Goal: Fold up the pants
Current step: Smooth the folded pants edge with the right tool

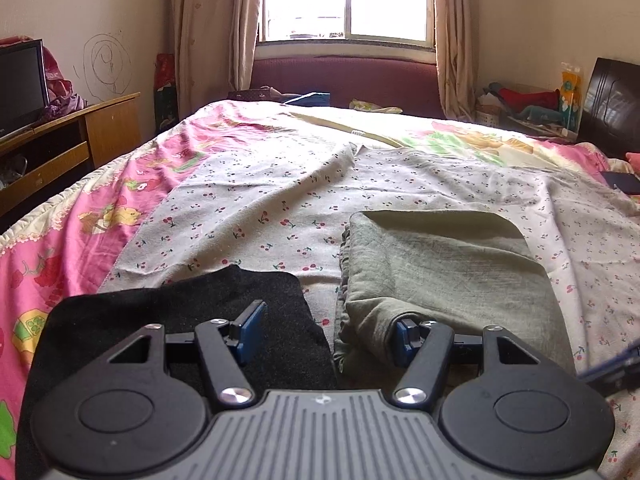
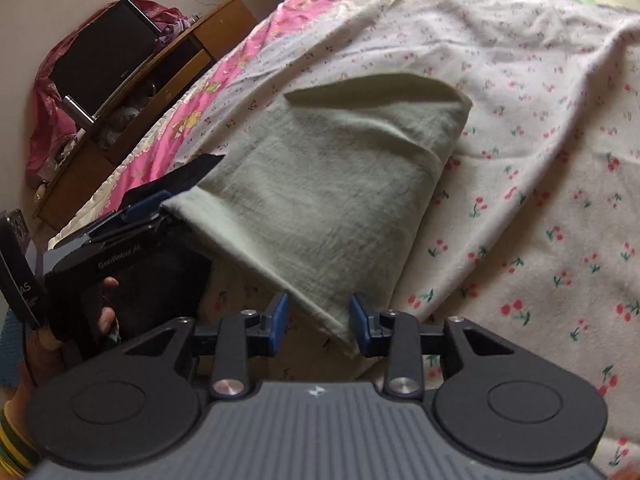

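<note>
The grey-green pants (image 1: 444, 276) lie folded into a thick rectangle on the cherry-print sheet (image 1: 256, 208). My left gripper (image 1: 329, 336) is open at their near left corner. Its right pad (image 1: 405, 340) is against the cloth edge, and its left pad hangs over a black folded garment (image 1: 192, 320). In the right wrist view the pants (image 2: 332, 184) fill the middle. My right gripper (image 2: 319, 322) is open, with the near corner of the pants lying loose between its pads. The left gripper (image 2: 148, 208) shows at the pants' left corner, held by a hand (image 2: 106, 316).
The bed's pink floral quilt (image 1: 80, 216) falls off at the left toward a wooden desk (image 1: 96, 128) with a dark screen (image 1: 20, 84). A dark phone (image 1: 623, 182) lies at the right edge of the bed. A window and a maroon sofa (image 1: 344, 80) are beyond the far end.
</note>
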